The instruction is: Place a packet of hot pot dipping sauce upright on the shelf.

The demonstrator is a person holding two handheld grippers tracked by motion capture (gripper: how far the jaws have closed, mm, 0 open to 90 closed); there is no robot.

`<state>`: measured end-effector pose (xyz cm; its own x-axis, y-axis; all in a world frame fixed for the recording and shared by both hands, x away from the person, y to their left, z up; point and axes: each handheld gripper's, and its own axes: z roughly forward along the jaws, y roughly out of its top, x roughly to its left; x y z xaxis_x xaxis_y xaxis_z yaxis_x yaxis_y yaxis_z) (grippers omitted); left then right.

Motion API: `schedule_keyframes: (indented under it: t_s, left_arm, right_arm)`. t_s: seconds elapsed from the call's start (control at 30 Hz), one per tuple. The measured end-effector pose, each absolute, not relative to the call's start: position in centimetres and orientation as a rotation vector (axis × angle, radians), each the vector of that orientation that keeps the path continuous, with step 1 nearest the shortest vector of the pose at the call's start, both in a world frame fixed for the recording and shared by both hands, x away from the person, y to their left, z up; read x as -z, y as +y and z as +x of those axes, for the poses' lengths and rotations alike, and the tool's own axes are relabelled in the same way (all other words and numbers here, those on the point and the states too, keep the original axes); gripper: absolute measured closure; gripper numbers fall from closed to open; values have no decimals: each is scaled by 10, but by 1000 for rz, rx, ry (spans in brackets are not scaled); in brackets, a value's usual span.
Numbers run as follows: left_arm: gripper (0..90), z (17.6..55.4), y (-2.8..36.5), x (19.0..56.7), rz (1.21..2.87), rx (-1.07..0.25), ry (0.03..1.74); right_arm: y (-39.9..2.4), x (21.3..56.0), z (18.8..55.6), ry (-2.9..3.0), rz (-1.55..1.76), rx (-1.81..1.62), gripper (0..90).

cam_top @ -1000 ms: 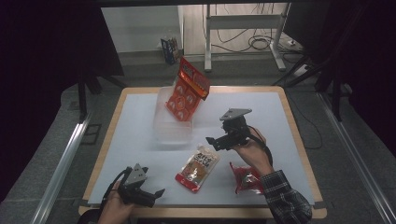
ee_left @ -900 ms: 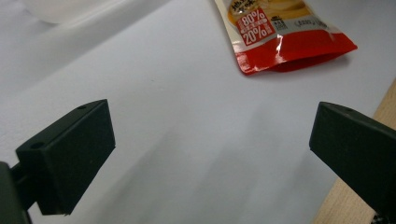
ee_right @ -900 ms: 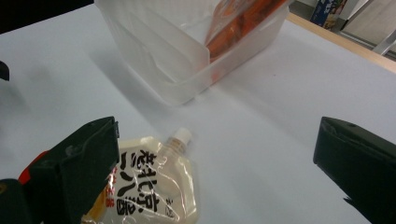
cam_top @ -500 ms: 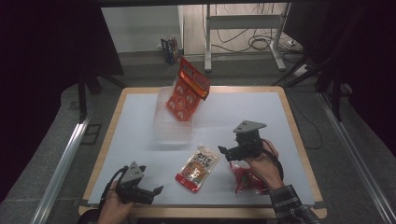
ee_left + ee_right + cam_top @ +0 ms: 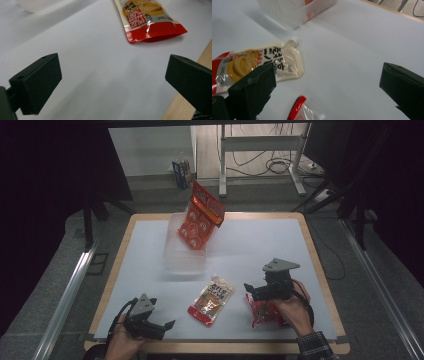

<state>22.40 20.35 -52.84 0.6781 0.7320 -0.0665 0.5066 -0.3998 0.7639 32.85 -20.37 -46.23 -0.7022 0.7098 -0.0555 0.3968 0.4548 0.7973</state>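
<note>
A flat spouted pouch (image 5: 212,300) printed red and yellow lies on the white table top, also seen in the left gripper view as pouch (image 5: 147,18) and in the right gripper view as pouch (image 5: 254,65). A red clear-fronted packet (image 5: 265,312) lies right of it, under my right hand; its corner, the packet (image 5: 304,111), shows between the right jaws. My right gripper (image 5: 248,290) hovers open just above that packet. My left gripper (image 5: 167,326) rests open near the front left edge, holding nothing. A clear plastic bin (image 5: 185,252) at the table's middle back holds an upright red snack bag (image 5: 200,217).
The wooden table rim (image 5: 330,285) frames the white sheet. A metal rail (image 5: 65,295) runs along the floor at left, another at right. Desk legs and cables (image 5: 280,165) stand beyond the far edge.
My right gripper has come down and toward the front, from above the table's middle right to just over the red packet. The left gripper shifted slightly right.
</note>
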Motion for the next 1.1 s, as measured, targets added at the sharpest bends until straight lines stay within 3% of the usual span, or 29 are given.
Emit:
schedule_keyframes:
  t_s: [0.53, 1.1]
  left_arm:
    - [198, 225, 189, 524, 2126, -302, 852]
    - [489, 243, 121, 512, 2074, -152, 652]
  right_arm:
    - [-245, 477, 298, 2273, 1011, -1079, 5]
    - [-262, 488, 282, 2323, 1008, -1012, 5]
